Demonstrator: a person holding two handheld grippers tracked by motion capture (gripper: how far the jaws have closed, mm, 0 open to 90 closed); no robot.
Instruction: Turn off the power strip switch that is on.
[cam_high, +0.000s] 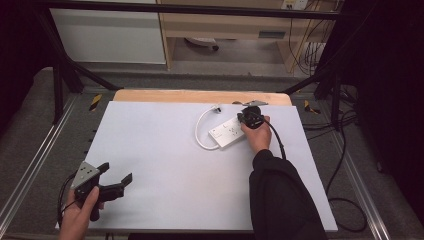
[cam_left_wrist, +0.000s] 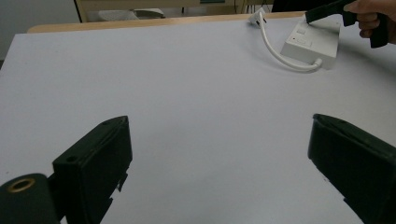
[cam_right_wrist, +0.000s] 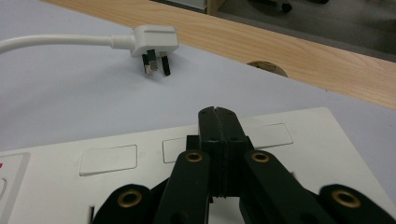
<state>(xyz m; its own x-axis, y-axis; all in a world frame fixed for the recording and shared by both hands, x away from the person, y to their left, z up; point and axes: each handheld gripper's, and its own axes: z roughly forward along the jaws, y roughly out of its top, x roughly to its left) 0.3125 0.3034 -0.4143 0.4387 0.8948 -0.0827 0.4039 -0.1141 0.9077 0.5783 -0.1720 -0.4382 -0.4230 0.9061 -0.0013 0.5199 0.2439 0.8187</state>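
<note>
Black jaws of my right gripper (cam_right_wrist: 218, 114) are pressed tight together with nothing between them, and their joined tips sit over the top face of the white power strip (cam_right_wrist: 289, 154), right at its row of blank rectangular covers; I cannot tell whether the tips actually touch the plastic. From above, my right gripper (cam_high: 250, 118) and the hand holding it lie at the far right part of the white table sheet (cam_high: 165, 165), over the right end of the power strip (cam_high: 226, 133). The strip's white cable (cam_high: 200, 131) loops off its left end and curls back to the plug (cam_right_wrist: 152, 44), which lies on its side just beyond the strip, pins showing, near the wooden table edge (cam_right_wrist: 299, 56). My left gripper (cam_high: 116, 180) is well apart from all this, at the near left corner of the sheet, its jaws spread wide and holding nothing, pointing across bare sheet toward the strip (cam_left_wrist: 310, 44).
</note>
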